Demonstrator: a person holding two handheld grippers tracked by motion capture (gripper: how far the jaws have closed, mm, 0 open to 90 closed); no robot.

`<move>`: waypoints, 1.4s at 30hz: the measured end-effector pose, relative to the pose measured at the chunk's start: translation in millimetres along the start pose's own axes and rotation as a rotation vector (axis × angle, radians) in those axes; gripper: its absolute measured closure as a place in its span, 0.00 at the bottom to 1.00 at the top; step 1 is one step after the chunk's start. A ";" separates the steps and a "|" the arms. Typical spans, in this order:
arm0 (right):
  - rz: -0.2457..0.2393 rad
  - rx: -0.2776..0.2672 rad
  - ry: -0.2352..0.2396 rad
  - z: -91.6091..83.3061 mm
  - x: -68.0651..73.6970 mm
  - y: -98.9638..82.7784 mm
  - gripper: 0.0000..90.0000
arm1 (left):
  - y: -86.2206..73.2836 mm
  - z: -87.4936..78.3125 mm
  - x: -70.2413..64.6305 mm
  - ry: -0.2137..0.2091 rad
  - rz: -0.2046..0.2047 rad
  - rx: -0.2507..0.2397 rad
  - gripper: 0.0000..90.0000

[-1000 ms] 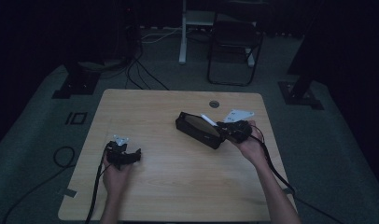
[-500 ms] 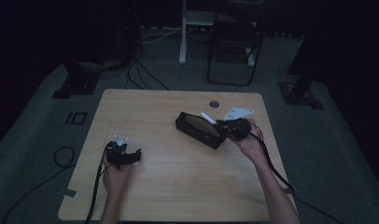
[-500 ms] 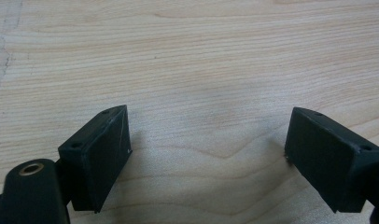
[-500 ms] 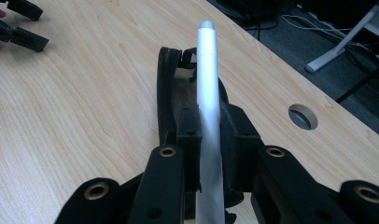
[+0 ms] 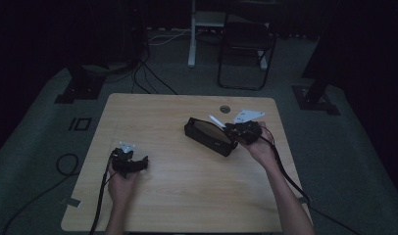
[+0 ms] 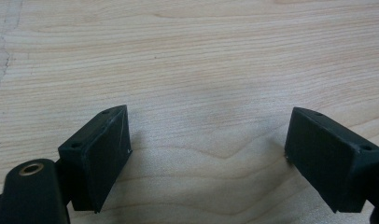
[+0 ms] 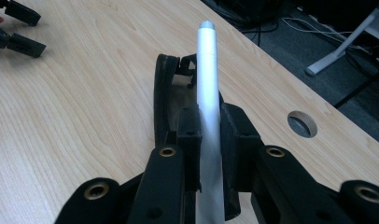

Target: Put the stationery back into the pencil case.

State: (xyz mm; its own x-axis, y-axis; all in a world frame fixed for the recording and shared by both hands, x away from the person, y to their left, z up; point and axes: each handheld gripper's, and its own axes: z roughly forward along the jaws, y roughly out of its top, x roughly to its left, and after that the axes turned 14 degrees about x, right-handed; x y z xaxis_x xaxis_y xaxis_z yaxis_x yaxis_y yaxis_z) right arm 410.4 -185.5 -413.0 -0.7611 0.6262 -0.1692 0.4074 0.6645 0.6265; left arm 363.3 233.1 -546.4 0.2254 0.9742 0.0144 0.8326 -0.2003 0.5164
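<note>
Right now the right gripper is clenched on a silver pen, pads pressing both sides of the barrel approx. mid-length. Pen runs straight up betw. the jaws in the right gripper view, capped/rounded tip pointing away from the camera, out over the black case. Case is the landmark: it lies open on the wooden table, long and narrow, dark inside. From the high view the case sits diagonal, right of table centre, and the right gripper is at its far-right end, touching or just above the rim; can't tell which. Pen shows as a pale stick angled over the case's back edge. Whether the tip is inside the case or above it: can't tell.

Round cable hole in the tabletop is just behind the case; in the right gripper view same hole is to the right of the case.

Left gripper is well apart from the case, on its left and nearer the person, low over bare wood. Jaws stand wide, released, nothing betw. them; left gripper view shows the gripper w/ plain tabletop under both pads. Cable trails from it back along the forearm.

Beyond the table, behind the case: a dark folding chair on grey floor.
</note>
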 end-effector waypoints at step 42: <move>0.015 -0.022 0.024 23.8 -8.5 21.0 0.87 | 0.0 0.0 0.0 0.000 0.000 0.001 0.16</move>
State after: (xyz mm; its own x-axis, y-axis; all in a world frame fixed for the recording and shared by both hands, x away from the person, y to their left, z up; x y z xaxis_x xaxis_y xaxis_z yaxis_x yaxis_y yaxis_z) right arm 437.4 -167.2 -416.5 -0.7669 0.6260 -0.1413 0.4079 0.6455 0.6457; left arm 363.3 233.1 -546.4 0.2255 0.9741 0.0146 0.8329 -0.2005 0.5159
